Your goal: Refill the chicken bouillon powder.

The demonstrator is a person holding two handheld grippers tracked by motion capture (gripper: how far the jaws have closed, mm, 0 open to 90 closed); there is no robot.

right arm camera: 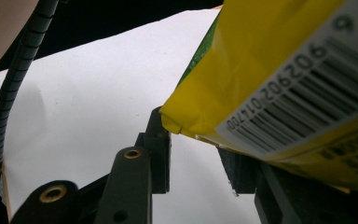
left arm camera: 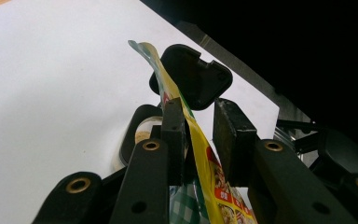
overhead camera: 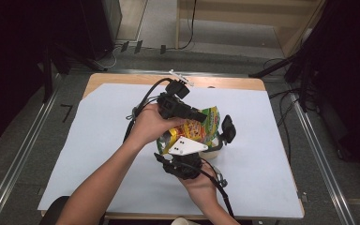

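Note:
A yellow and green snack bag (overhead camera: pixel 198 129) hangs above the middle of the table between both grippers. My left gripper (overhead camera: pixel 204 116) comes in from the left. In its own view the bag (left arm camera: pixel 200 154) runs slantwise between the jaws, touching both fingers (left arm camera: pixel 173 133), so it is shut on the bag. Under the bag my right gripper (right arm camera: pixel 193 161) points up, its grey plate (overhead camera: pixel 187 146) on top. Its jaws stand apart with bare table between them, and the bag's barcode side (right arm camera: pixel 279 88) lies over the right jaw. A pale jar (overhead camera: pixel 212 151) with a raised black lid (overhead camera: pixel 228 129) stands to the right.
A white sheet (overhead camera: pixel 98 154) covers the wooden table, whose far edge (overhead camera: pixel 225 83) stays bare. Cables trail from both grippers. A pale cup rim (overhead camera: pixel 185 221) pokes in at the near edge. Metal rails (overhead camera: pixel 18 159) run along the floor on both sides.

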